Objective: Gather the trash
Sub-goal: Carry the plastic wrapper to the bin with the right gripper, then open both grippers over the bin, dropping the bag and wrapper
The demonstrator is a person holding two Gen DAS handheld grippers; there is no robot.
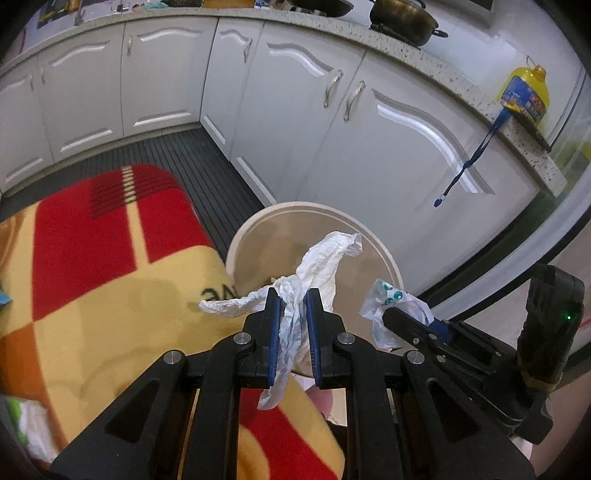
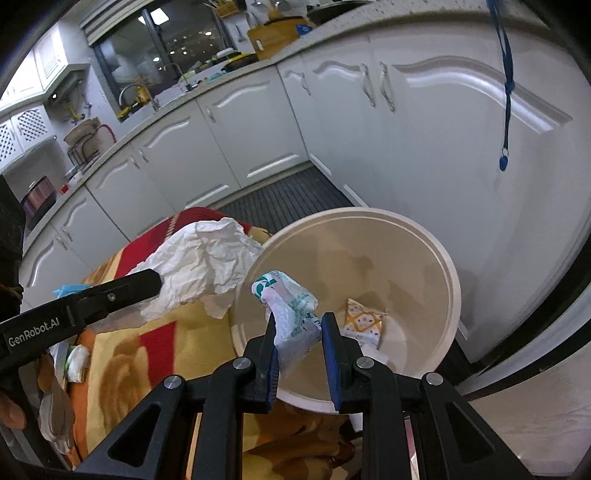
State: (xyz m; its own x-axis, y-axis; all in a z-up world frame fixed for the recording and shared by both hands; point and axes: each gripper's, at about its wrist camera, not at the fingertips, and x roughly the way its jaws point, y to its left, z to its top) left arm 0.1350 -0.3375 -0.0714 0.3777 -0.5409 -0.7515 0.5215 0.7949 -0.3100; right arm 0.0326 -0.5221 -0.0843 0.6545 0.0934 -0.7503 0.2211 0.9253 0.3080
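Right wrist view: the bin (image 2: 443, 258) opens directly below and ahead of your right hand-held gripper (image 2: 298, 325), its jaws part-closed on the printed wrapper (image 2: 291, 314). Your left hand-held gripper (image 1: 293, 299) pinches the crumpled tissue (image 1: 325, 258) at the bin's near rim.

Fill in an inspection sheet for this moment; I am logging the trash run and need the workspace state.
Surface: red and yellow blanket, patterned, wrinkled.
Job's things: cream bin beside the blanket, a yellow-patterned wrapper at its bottom; crumpled white tissue and green-printed plastic wrapper, both in grasp.
Clutter: green-and-white scrap and a blue scrap on the blanket.
Grippers: left gripper shut on the tissue near the bin's rim; right gripper holds the plastic wrapper over the bin.
Cables: blue lanyard hanging off the counter.
Surroundings: white cabinets, pot, yellow bottle.
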